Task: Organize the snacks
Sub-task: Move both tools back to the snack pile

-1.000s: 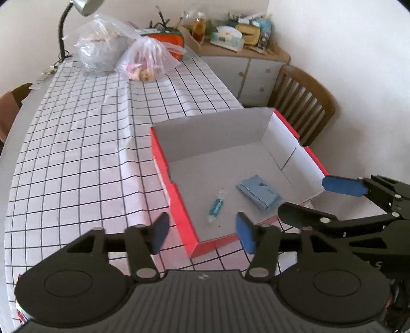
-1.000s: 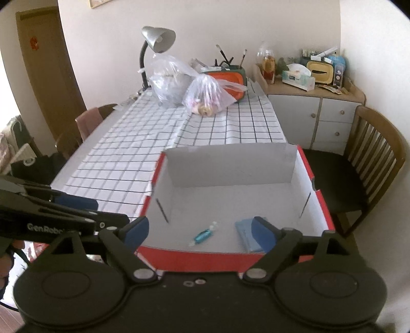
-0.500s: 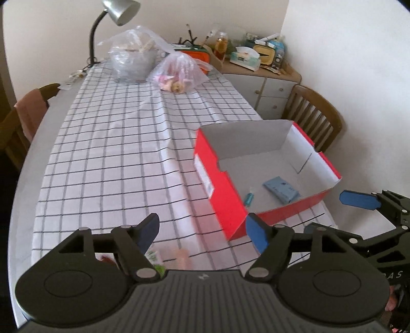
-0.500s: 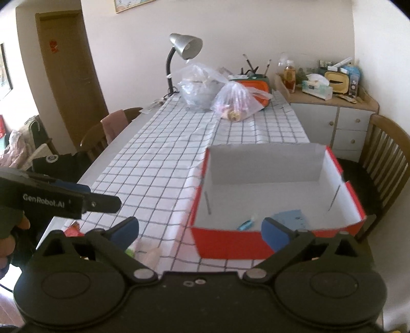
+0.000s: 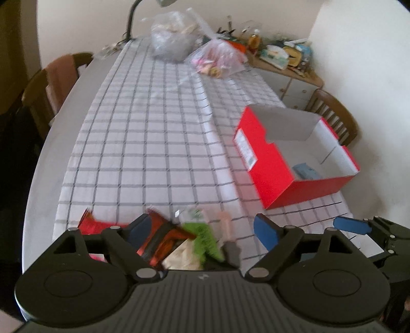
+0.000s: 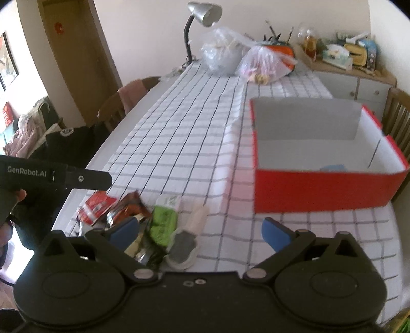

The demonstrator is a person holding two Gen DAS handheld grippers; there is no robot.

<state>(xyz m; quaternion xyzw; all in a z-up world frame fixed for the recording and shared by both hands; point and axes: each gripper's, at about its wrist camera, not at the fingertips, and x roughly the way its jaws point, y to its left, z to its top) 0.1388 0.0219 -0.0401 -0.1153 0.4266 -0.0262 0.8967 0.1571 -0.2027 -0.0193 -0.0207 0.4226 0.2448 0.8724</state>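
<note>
A pile of snack packets lies at the table's near edge: a red packet (image 6: 96,206), a brown one (image 6: 128,207), a green one (image 6: 162,222), a grey round one (image 6: 182,244). My left gripper (image 5: 202,229) hovers over the pile with its jaws opening; the green packet (image 5: 205,235) lies below the gap, untouched. My right gripper (image 6: 200,231) stands open above the pile's right side, holding nothing. The red box (image 5: 271,166) (image 6: 320,189) sits to the right with a blue packet (image 5: 306,171) inside.
Two clear plastic bags (image 6: 225,56) and a desk lamp (image 6: 202,15) stand at the table's far end. Wooden chairs (image 5: 333,115) flank the table. A cluttered sideboard (image 6: 353,71) stands at the back right. The checked cloth (image 6: 179,133) is bare between pile and bags.
Both grippers have pulled back from over the box toward the table's near edge, bringing the snack pile into view. Both sets of jaws have spread wider.
</note>
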